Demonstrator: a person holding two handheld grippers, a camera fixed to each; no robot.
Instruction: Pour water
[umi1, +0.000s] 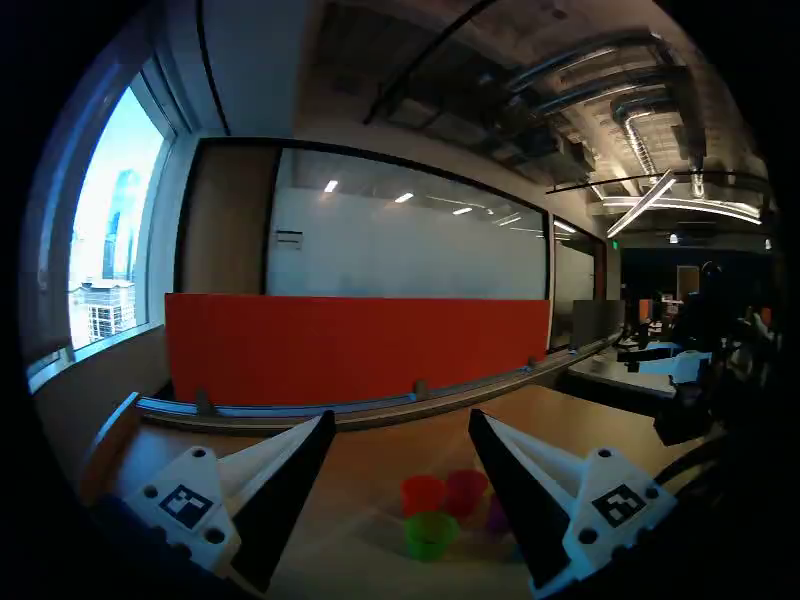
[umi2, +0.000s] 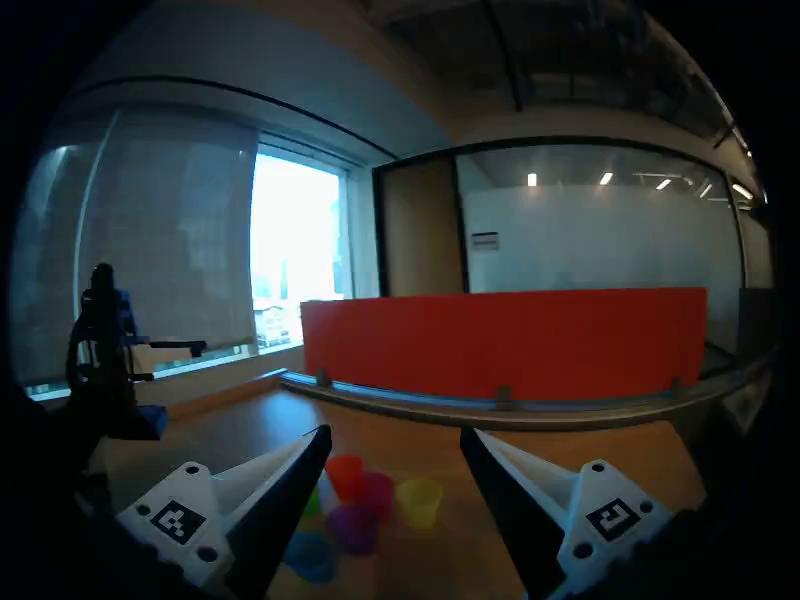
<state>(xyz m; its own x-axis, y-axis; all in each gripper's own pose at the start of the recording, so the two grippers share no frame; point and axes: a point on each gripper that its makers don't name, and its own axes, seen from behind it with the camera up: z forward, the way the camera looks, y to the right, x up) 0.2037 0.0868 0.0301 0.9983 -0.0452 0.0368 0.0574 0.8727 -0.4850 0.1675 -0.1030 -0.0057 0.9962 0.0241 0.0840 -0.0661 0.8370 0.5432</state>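
i hold two grippers above a wooden desk (umi1: 570, 415). my left gripper (umi1: 401, 414) has its two white and black fingers spread wide, with nothing between them. my right gripper (umi2: 395, 431) is spread the same way and grips nothing.

the task's things are small plastic cups, standing close together on the desk, ahead of and below both grippers. in the left gripper view, an orange cup (umi1: 423, 492) and a pink-red cup (umi1: 466, 488) stand side by side at the far side of the cluster. a green cup (umi1: 431, 535) stands nearer to me. in the right gripper view, a yellow cup (umi2: 419, 500) stands at the right edge of the cluster. a blue cup (umi2: 310, 555) is nearest me on the left, partly behind a finger. i cannot tell which cup holds water; no cup shows its inside.

far behind the desk runs a red divider panel (umi1: 350, 345), with a bright window (umi1: 110, 250) to its left.

i judge that the step in hand is the approach to a first cup. to do it well, i would pick a cup at the edge of the cluster, such as the yellow one, so my fingers do not knock its neighbours. i would come in low, set one finger on each side of its wall, close gently because thin plastic probably flexes, lift it upright, and tilt slowly over the receiving cup.
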